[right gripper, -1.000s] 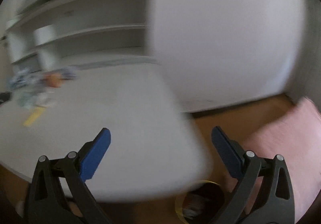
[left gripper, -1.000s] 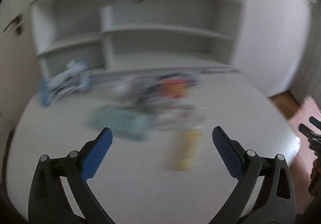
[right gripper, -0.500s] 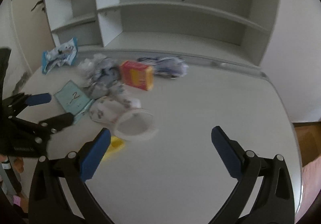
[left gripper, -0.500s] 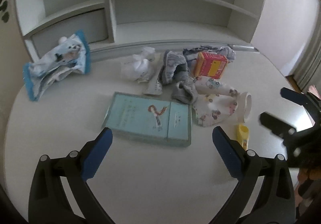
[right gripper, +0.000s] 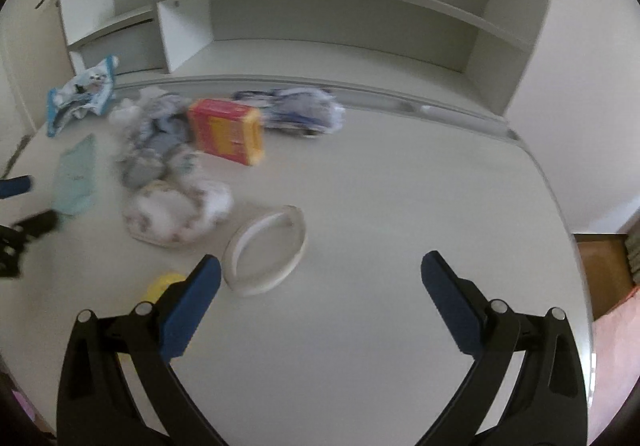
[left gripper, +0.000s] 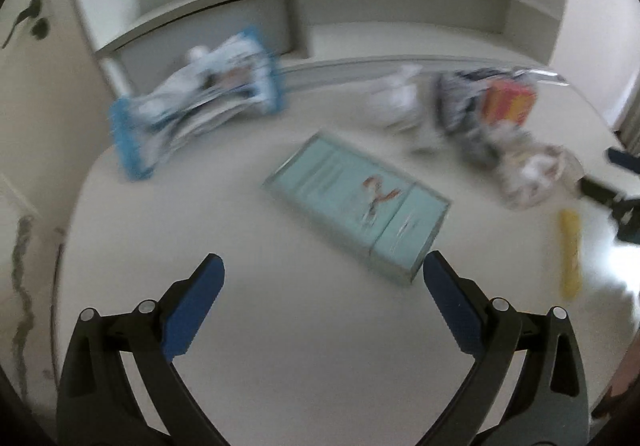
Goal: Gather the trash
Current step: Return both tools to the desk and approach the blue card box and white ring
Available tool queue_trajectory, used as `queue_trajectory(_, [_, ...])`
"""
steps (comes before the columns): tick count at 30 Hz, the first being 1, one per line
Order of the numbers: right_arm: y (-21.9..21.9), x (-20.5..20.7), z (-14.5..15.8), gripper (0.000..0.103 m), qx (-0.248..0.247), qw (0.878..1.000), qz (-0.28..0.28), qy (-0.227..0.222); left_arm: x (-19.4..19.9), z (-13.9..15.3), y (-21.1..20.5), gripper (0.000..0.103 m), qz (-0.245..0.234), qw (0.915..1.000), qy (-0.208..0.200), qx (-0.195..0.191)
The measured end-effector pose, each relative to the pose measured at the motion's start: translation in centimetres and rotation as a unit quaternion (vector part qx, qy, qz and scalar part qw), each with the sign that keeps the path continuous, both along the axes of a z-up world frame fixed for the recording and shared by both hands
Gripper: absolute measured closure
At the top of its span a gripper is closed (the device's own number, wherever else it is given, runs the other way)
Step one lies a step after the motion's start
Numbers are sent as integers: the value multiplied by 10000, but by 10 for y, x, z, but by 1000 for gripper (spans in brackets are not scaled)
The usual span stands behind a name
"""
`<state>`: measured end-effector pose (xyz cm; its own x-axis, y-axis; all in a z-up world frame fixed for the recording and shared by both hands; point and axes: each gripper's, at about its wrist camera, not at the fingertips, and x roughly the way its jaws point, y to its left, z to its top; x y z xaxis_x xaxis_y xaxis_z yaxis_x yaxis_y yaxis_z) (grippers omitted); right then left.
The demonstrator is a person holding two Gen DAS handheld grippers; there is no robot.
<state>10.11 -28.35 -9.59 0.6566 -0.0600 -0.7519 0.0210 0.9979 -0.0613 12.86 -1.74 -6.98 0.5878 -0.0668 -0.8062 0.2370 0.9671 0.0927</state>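
Trash lies on a white desk [right gripper: 400, 206]. In the left wrist view: a flat teal box [left gripper: 356, 202], a blue and white wrapper [left gripper: 196, 106], a crumpled white tissue [left gripper: 394, 98], a red and yellow carton [left gripper: 508, 106], a patterned paper cup [left gripper: 532, 170] and a yellow wrapper [left gripper: 570, 246]. My left gripper [left gripper: 322, 298] is open and empty, hovering just short of the teal box. In the right wrist view my right gripper [right gripper: 320, 298] is open and empty above the desk, by the crushed cup's white rim [right gripper: 266, 250]. The carton [right gripper: 226, 130] and a crumpled blue bag [right gripper: 304, 114] lie beyond.
A white shelf unit [right gripper: 320, 26] stands along the desk's back edge. The desk's rounded right edge [right gripper: 560, 214] drops to a wooden floor [right gripper: 604, 266]. The wall [left gripper: 32, 126] is close on the left. Grey crumpled wrappers [right gripper: 156, 142] sit among the trash.
Both grippers have swung from blurred views of the room onto the desk. The left has shifted left and nearer the teal box; the right has closed in on the cup. Both jaws stay open.
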Motion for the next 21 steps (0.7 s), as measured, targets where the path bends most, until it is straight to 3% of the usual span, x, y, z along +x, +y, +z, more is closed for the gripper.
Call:
queue_trajectory(4, [-21, -5, -2, 6, 128, 9997, -215, 21, -6, 2, 37, 6, 494, 9988, 57, 6])
queue_trajectory(6, [-23, -7, -1, 6, 307, 9993, -223, 11, -4, 7, 41, 6, 698, 9968, 43, -397])
queue_trajectory(10, [-7, 1, -3, 6, 256, 9997, -39, 36, 9, 12, -4, 6, 554, 9962, -138, -655])
queue_trajectory(15, [7, 19, -9, 6, 150, 9996, -3, 223, 39, 7, -36, 6, 569, 9970, -124, -509])
queue_trajectory(21, [-6, 20, -10, 6, 105, 9995, -97, 293, 44, -1, -9, 6, 803, 9958, -65, -440])
